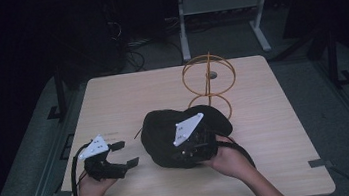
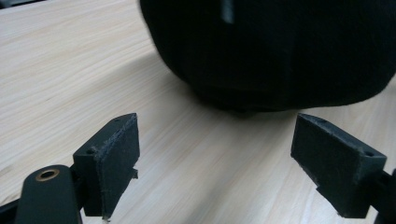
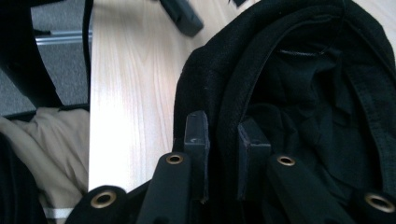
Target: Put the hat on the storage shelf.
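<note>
right tongs (image 1: pixel 199 145): clamped on black cap (image 1: pixel 166 129) rim, mid-table (image 1: pixel 275 116) | left tongs (image 1: pixel 125 154): wide open, empty | cap lies at 3 o'clock of left tongs, near | metal ring stand (image 1: pixel 209 81): 1 o'clock of cap

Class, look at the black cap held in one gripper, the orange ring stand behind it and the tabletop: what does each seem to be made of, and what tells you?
Black cap: likely woven fabric, matte, with visible seams and folds. Orange ring stand: thin wire, probably coated metal. Pale table: wood-grain surface, possibly laminate, with a smooth, slight sheen.
</note>
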A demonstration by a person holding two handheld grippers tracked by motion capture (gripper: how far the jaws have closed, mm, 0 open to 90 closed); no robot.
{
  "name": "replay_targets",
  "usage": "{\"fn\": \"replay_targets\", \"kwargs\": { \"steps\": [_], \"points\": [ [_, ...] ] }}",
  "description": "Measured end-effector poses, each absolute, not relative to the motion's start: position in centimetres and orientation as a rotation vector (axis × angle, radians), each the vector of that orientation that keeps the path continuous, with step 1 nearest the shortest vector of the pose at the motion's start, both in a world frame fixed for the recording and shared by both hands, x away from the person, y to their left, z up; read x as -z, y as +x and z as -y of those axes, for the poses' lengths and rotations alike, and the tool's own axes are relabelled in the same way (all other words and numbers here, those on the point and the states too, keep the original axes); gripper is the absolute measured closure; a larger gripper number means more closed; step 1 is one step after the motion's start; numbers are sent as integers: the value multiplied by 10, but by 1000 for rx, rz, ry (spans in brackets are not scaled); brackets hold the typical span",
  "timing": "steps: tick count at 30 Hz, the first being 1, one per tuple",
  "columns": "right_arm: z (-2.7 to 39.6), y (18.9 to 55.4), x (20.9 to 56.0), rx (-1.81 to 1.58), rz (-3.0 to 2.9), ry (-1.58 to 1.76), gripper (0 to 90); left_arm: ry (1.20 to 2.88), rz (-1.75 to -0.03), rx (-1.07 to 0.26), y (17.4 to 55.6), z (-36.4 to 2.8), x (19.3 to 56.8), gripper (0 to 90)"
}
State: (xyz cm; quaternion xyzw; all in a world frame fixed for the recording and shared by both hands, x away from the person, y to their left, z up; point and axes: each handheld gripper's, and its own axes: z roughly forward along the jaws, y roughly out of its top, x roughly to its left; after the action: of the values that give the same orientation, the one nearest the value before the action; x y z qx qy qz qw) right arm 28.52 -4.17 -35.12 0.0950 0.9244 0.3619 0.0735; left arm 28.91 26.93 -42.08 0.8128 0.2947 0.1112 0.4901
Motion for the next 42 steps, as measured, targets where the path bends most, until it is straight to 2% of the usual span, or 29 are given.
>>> {"fn": "replay_targets", "kwargs": {
  "steps": [17, 21, 28, 30, 36, 42],
  "points": [
    [44, 292, 310, -1186, -2742, 306, 773, 1896, -588, -240, 289, -228, 402, 158],
    [44, 297, 305, -1214, -2750, 301, 774, 1876, -571, -278, 293, -223, 395, 162],
    [42, 301, 304, -1286, -2780, 295, 781, 1832, -576, -331, 300, -215, 390, 412],
    [42, 303, 304, -1297, -2784, 282, 781, 1834, -563, -338, 302, -214, 390, 524],
    [43, 303, 302, -1331, -2783, 305, 780, 1816, -561, -341, 303, -217, 385, 761],
    [50, 302, 297, -1412, -2765, 321, 771, 1833, -546, -347, 299, -220, 364, 820]
  ]
}}
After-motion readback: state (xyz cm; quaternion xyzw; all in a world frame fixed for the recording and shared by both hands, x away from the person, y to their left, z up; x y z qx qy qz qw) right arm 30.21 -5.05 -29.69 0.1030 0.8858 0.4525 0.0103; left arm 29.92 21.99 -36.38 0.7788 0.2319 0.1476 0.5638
